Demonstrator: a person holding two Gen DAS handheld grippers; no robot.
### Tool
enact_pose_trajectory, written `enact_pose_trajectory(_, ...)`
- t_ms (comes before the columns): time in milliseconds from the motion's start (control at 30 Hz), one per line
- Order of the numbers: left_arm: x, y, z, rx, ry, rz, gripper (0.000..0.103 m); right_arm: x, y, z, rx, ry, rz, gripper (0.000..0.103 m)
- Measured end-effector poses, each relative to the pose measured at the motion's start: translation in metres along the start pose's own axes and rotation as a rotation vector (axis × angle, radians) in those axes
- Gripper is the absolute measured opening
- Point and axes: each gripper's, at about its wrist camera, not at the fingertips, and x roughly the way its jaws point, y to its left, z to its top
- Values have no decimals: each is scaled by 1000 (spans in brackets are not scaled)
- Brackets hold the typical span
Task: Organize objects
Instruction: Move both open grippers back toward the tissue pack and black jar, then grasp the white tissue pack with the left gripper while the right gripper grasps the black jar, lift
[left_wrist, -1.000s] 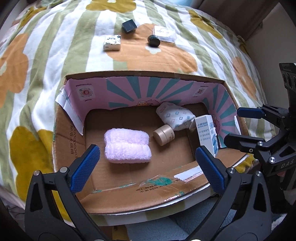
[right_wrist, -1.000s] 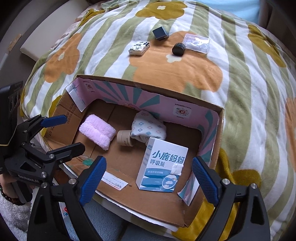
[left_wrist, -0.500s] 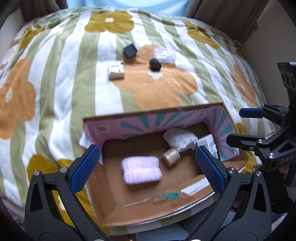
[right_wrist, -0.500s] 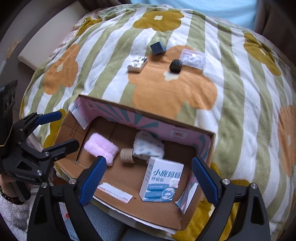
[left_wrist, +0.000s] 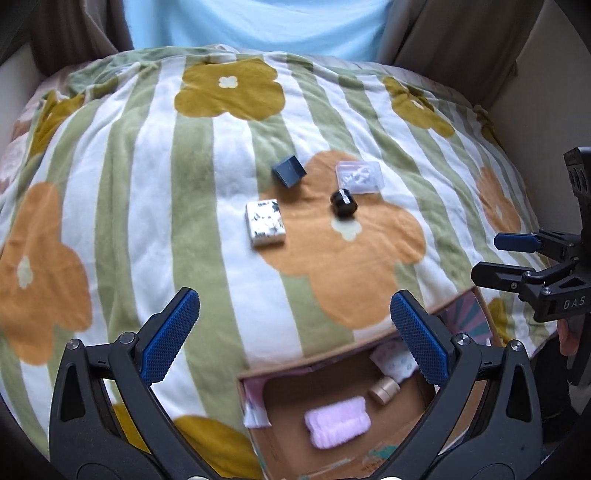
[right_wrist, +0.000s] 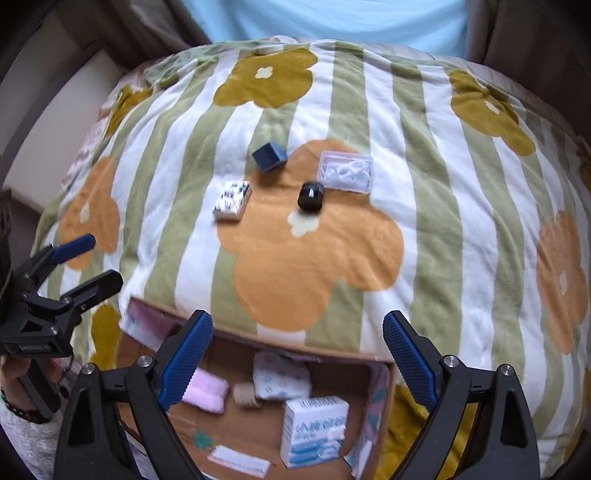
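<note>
Several small objects lie on the flowered blanket: a white patterned packet (left_wrist: 265, 222) (right_wrist: 232, 200), a dark blue box (left_wrist: 289, 171) (right_wrist: 269, 156), a black round jar (left_wrist: 344, 202) (right_wrist: 311, 196) and a clear plastic case (left_wrist: 358, 176) (right_wrist: 345, 172). A cardboard box (left_wrist: 332, 360) (right_wrist: 258, 341) at the near edge holds a pink towel (left_wrist: 337, 422) (right_wrist: 207, 395), a beige jar (left_wrist: 385, 389), a patterned pouch (right_wrist: 280, 376) and a white-blue carton (right_wrist: 314, 430). My left gripper (left_wrist: 295, 332) and right gripper (right_wrist: 297, 349) both hang open and empty above the box's far wall.
The striped blanket (left_wrist: 147, 206) covers a rounded bed. A light blue pillow (left_wrist: 258, 22) lies at the far end. Brown curtains flank it. A beige wall (left_wrist: 554, 74) rises to the right. A pale ledge (right_wrist: 48, 122) runs along the left.
Both grippers rose and pulled back from inside the box. The box slid to the bottom of both views and the small objects on the blanket came to the centre. Jaws stayed open.
</note>
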Motion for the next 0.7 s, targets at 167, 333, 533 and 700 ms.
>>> enact_pose_trajectory(167,32,20,29,19,20,-10,103,21,1,35,52,3,-3,92)
enact_pose_trajectory(333,77,38,53,18,60,-47,103,46,-2,65,115,2,12,92)
enact_pose_trajectory(533,147,45,61,0,149,-62,103,93,-13,93,179,28,-10,92)
enact_pose_trajectory(700,182,46,66,2,197,-44,102,127,-23,105,239,41,-21,87)
